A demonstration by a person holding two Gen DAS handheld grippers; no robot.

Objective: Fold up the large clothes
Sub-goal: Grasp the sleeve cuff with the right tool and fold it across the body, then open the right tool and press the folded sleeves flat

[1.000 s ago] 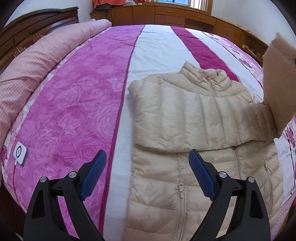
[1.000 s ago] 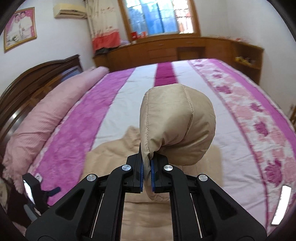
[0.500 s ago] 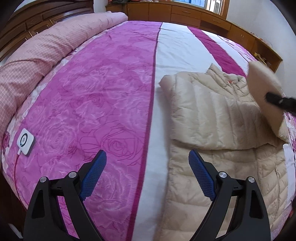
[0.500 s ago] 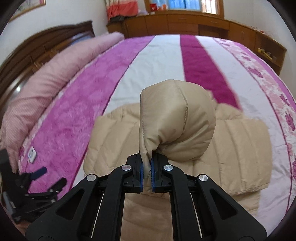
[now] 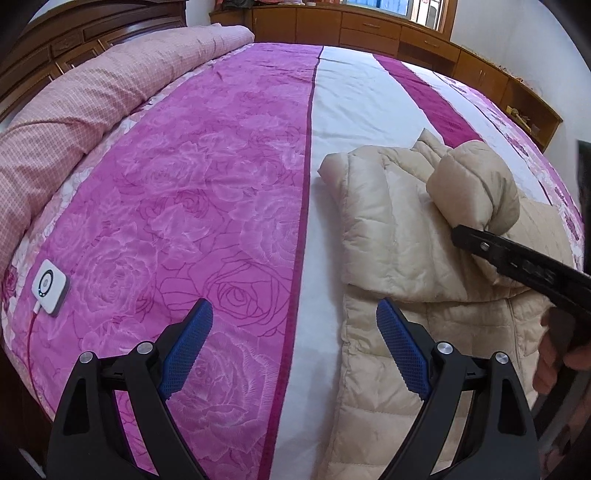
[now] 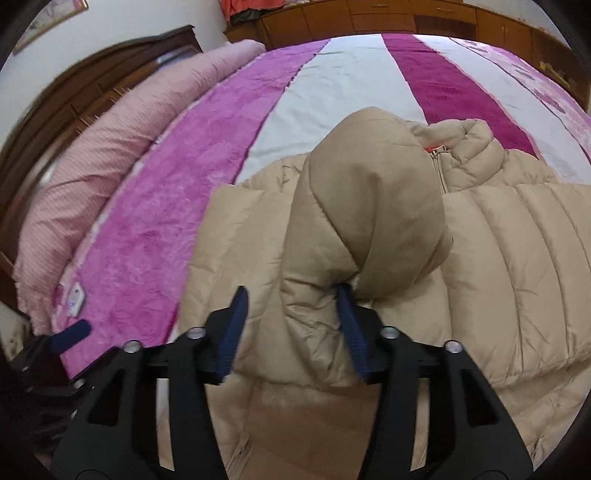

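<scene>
Right tool is spreading its blue pads, with the puffy end of a sleeve bunched between them; one pad still touches the fabric, the other stands off it. Left tool hangs spread wide with nothing between its pads, over the white stripe of the bed cover just beside the jacket's near edge.

That beige quilted jacket lies front up on the bed, collar toward the far end, zipper closed. One sleeve is already folded across the chest, its lower edge making a straight line across the body. The other sleeve is being laid over it.

Left of the jacket the pink rose-patterned cover is bare and flat all the way to a rolled pink quilt along the bed's edge. A small white device with a cable sits near the closer corner. Beyond the collar the striped cover runs open to wooden cabinets.
</scene>
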